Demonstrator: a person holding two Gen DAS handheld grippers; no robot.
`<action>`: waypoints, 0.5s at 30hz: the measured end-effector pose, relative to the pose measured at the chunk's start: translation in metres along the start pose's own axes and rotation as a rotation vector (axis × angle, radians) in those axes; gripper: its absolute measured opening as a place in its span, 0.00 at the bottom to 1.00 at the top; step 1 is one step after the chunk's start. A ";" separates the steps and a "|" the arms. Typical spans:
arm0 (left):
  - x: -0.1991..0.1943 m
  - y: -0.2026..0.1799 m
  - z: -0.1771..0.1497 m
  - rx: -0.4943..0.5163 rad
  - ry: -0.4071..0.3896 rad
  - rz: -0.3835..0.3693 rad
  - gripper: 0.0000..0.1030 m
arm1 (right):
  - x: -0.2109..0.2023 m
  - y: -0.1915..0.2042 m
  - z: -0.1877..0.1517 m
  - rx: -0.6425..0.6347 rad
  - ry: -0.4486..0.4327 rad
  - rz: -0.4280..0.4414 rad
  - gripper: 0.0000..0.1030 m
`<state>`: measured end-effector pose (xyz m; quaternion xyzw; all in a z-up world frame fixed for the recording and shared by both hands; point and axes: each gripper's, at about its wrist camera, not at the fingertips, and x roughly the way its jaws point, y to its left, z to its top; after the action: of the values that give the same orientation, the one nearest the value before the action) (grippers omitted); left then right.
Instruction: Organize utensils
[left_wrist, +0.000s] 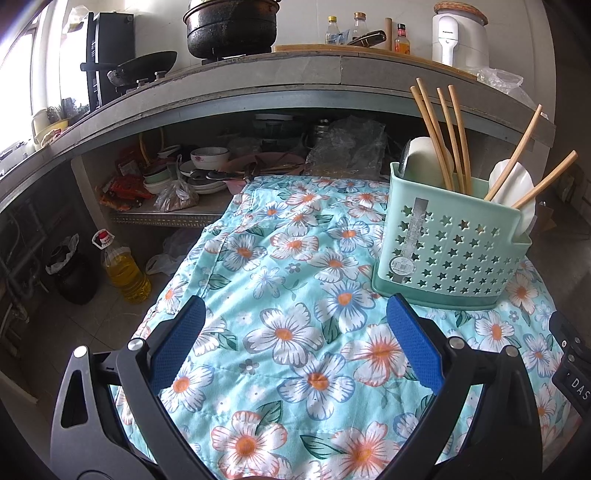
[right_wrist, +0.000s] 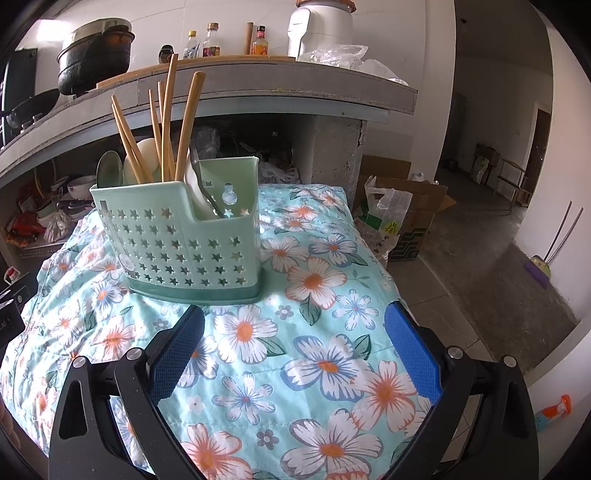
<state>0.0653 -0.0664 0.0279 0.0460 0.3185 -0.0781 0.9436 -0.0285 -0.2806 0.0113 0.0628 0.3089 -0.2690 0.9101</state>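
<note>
We hold the left tool (left_wrist: 295, 314) and right tool (right_wrist: 295, 321) low over the floral cloth (left_wrist: 295, 332), both with blue pads spread apart, nothing between them. The mint-green utensil caddy (left_wrist: 450, 251) stands upright on the cloth, ahead and right of the left tool, ahead and left of the right one. Star-shaped holes pierce its walls; a darker green tray sits under it. Wooden chopsticks (left_wrist: 439, 136) lean out of it, with pale spoons (left_wrist: 511, 181) alongside.
</note>
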 end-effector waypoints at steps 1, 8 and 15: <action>0.000 -0.001 0.000 -0.001 0.000 0.001 0.92 | 0.000 0.000 0.000 0.000 -0.001 0.000 0.92; 0.000 -0.001 0.000 0.000 0.000 0.001 0.92 | 0.000 0.000 0.000 0.003 0.000 0.000 0.92; 0.000 -0.002 0.000 0.000 0.000 0.001 0.92 | 0.000 0.000 0.000 0.002 -0.002 -0.001 0.92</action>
<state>0.0645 -0.0682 0.0280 0.0461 0.3183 -0.0774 0.9437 -0.0284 -0.2807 0.0117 0.0634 0.3079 -0.2697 0.9102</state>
